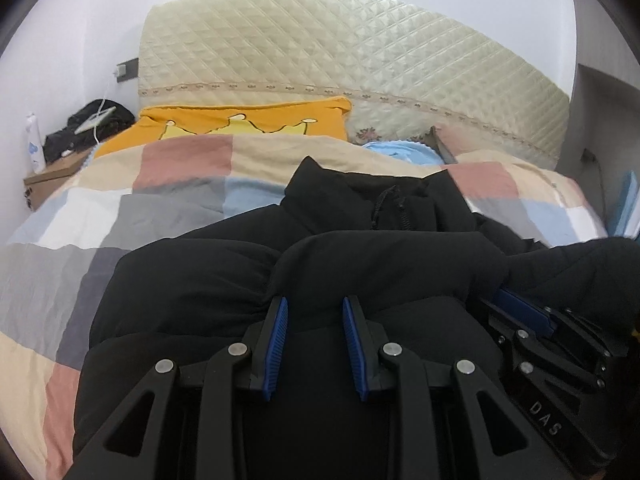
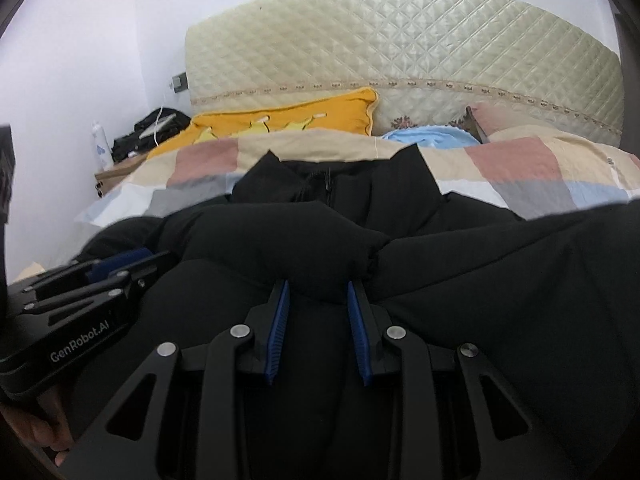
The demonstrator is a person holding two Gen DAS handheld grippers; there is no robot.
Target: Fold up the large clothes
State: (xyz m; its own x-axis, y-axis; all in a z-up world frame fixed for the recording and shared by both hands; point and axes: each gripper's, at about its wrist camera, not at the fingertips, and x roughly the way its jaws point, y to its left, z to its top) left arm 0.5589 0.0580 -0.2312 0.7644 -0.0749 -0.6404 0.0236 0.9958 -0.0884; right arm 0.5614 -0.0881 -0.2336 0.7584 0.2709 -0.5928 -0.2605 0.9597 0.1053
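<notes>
A large black padded jacket (image 1: pixel 360 248) lies on the bed, collar and zipper toward the headboard; it also fills the right wrist view (image 2: pixel 440 280). My left gripper (image 1: pixel 315 302) holds a thick fold of the jacket between its blue pads (image 1: pixel 280 320). My right gripper (image 2: pixel 318 286) grips another bunched fold of the jacket between its blue pads (image 2: pixel 356 312). The two grippers sit side by side: the right one shows in the left wrist view (image 1: pixel 532 316), the left one in the right wrist view (image 2: pixel 108 272). The jaw tips are buried in fabric.
A checked quilt (image 1: pixel 120 216) covers the bed. An orange pillow (image 1: pixel 248 120), a blue cloth (image 1: pixel 400 152) and a cream quilted headboard (image 1: pixel 340 48) lie beyond. A wooden nightstand (image 1: pixel 52 176) with a white bottle (image 1: pixel 35 144) and black items stands at the left.
</notes>
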